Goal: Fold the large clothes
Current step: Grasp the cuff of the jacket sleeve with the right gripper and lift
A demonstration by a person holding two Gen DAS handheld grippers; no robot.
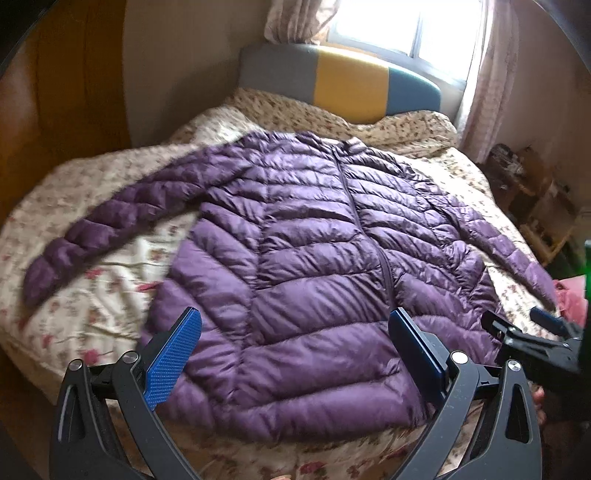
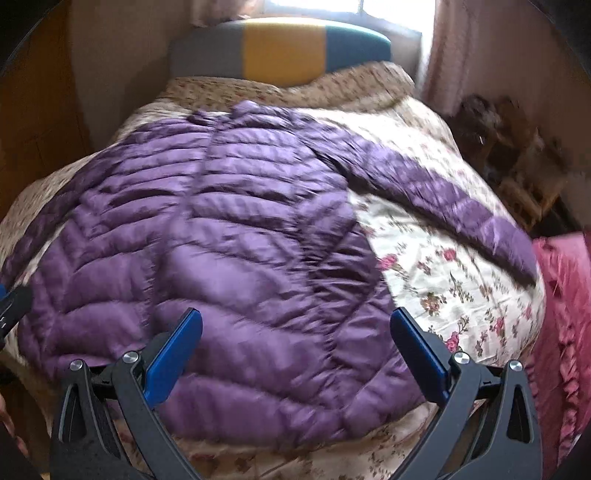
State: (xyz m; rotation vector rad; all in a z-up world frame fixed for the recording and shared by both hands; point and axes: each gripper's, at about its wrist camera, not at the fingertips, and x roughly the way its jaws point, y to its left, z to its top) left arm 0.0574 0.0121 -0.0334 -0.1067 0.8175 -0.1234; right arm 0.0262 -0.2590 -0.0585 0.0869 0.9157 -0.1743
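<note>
I hold my left gripper above the near hem of the purple quilted jacket, its two blue-padded fingers spread wide apart with nothing between them but air and the puffy fabric below. My right gripper hangs over the same hem, toward the jacket's right half, and its fingers are likewise splayed and grip nothing. The jacket lies flat and front-up on the floral bedspread, zipped along its middle, collar pointing away from me toward the headboard with its grey, yellow and teal panels. One sleeve runs out from the jacket's left shoulder and slants down across the bedspread to a cuff well left of the body; the other sleeve runs out from the right shoulder and slopes toward the bed's right edge, where a pink ruffled cloth lies just beyond the cuff. In the left wrist view the tip of my other gripper shows just right of the jacket's hem corner. Beyond the headboard, past the jacket's collar, a bright window is flanked by a pale patterned curtain. Right of the jacket, off the bed, stands some dark wooden furniture, too blurred to make out. Both views are slightly smeared.
</note>
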